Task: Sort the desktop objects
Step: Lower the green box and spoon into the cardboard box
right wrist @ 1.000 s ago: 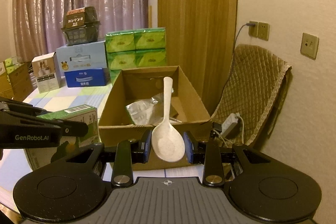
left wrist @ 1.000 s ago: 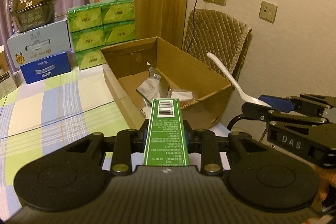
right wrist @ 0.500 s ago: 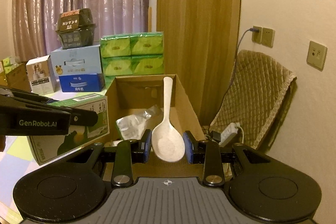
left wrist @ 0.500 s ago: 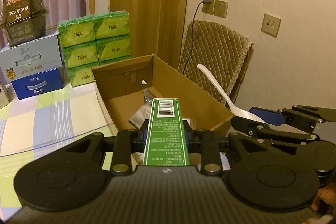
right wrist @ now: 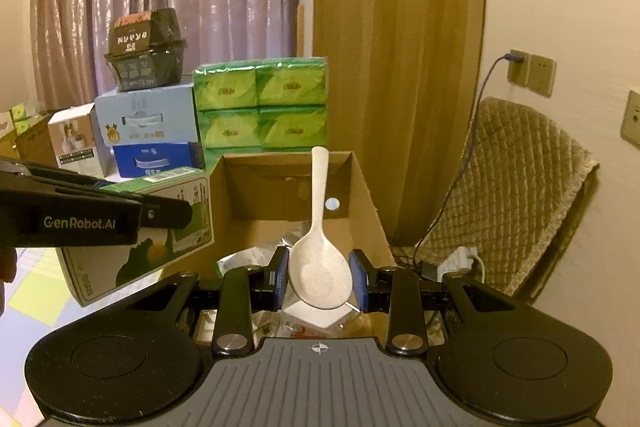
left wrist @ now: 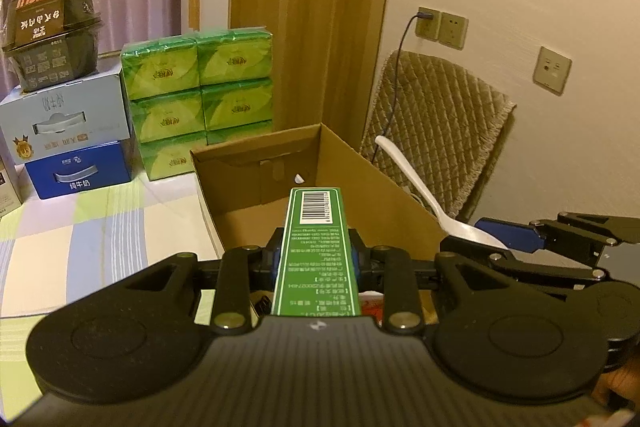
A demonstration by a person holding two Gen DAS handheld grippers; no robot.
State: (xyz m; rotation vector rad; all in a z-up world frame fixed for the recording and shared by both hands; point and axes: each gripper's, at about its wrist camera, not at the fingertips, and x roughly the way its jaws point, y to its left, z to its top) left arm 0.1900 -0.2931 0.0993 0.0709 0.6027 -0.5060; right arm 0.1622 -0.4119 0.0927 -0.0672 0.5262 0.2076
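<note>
Left gripper [left wrist: 316, 261] pinches the light, stiff green carton [left wrist: 316, 247] across its narrow faces, while at 3 o'clock the right gripper [right wrist: 319, 279] clamps the slick, rigid rice spoon [right wrist: 318, 259] by its bowl

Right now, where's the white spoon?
The white spoon is clamped by its bowl in the right gripper, handle pointing forward, over the cardboard box.
</note>
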